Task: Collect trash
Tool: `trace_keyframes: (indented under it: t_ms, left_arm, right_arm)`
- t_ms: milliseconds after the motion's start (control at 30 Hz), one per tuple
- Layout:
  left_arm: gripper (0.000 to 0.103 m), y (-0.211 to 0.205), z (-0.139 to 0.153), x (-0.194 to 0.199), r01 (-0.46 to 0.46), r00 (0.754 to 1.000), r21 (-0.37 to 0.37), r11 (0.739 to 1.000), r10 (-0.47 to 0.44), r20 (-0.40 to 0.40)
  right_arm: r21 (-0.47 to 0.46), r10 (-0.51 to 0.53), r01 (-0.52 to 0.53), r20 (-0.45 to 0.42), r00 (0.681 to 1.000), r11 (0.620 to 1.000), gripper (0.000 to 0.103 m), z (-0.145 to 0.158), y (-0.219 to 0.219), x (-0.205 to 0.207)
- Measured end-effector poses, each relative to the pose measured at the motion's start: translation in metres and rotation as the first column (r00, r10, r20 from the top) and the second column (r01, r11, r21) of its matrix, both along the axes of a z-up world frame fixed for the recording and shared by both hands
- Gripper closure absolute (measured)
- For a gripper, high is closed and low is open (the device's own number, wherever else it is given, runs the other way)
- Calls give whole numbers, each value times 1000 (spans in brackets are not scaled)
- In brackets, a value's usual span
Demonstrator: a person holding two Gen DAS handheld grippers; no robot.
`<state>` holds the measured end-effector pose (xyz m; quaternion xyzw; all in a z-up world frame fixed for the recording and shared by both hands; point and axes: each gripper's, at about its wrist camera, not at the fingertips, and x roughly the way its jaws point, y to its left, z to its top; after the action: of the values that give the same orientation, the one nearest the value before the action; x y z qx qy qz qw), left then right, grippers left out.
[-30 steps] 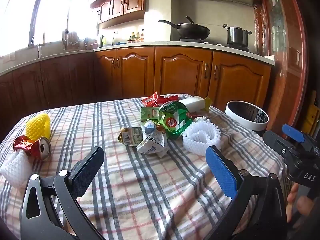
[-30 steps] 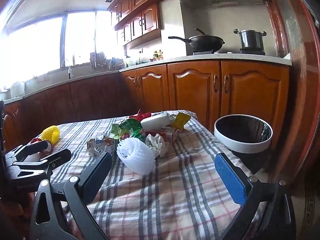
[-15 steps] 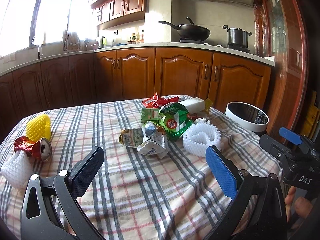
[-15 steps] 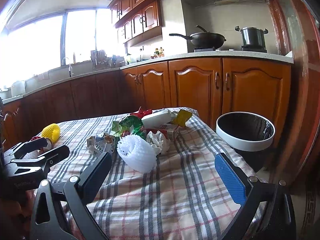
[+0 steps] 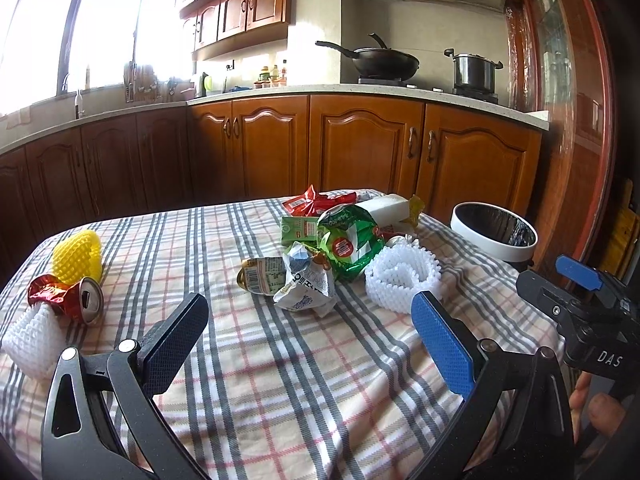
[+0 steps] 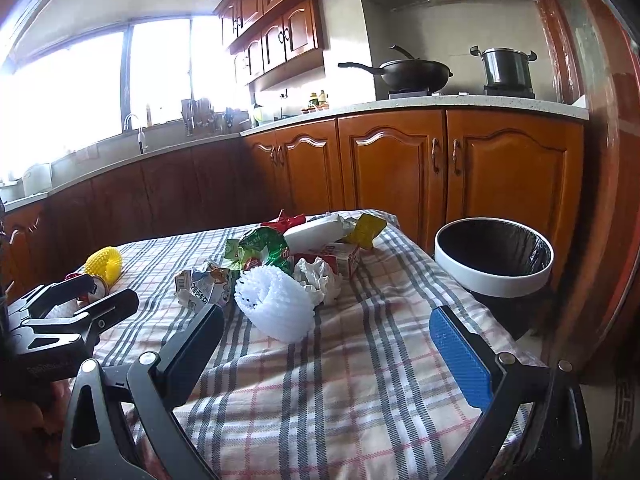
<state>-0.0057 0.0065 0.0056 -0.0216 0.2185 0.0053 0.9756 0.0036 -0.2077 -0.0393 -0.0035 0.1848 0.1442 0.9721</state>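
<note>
Left wrist view: the left gripper [image 5: 308,332] fills the bottom of the frame, its jaws wide apart and holding nothing, above a plaid tablecloth [image 5: 280,380]. At centre frame lies a heap of trash: a crumpled white wrapper [image 5: 306,290], a flattened carton [image 5: 262,275] touching its left side, a green foil bag [image 5: 350,242] behind it, a green box [image 5: 298,230], red wrappers [image 5: 316,202] and a white packet [image 5: 386,208] at the back. A white foam net [image 5: 402,276] sits just right of the heap. At the left edge of the frame are a yellow foam net [image 5: 78,256], a crushed red can [image 5: 68,298] below it, and another white net [image 5: 30,346] at the lower left. The bin [image 5: 494,236], white-rimmed with a black liner, stands off the table's edge at the right of the frame. The right gripper [image 5: 580,292] shows at the right edge, with fingertips [image 5: 600,416] of a hand beneath it.

Right wrist view: the right gripper [image 6: 326,342] also has its jaws wide and empty, with the white foam net [image 6: 276,304] just above and between them. The bin [image 6: 494,260] is at right centre. The left gripper [image 6: 80,300] appears at the left edge.
</note>
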Motion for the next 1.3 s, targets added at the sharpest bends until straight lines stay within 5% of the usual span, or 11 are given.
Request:
trace_keyframes:
  t_ms: [967,1300]
  left_arm:
    - [0,2,-12,15,13,999,-19,1000,-14,-52]
    - [10,16,-22,50,15,987,-67,998,-25,-160]
  right_arm:
    - [39,51,-49,-49,998,998,1,-9,0,13]
    - [78,148,-137,-151,977,987,14,-15,9,41]
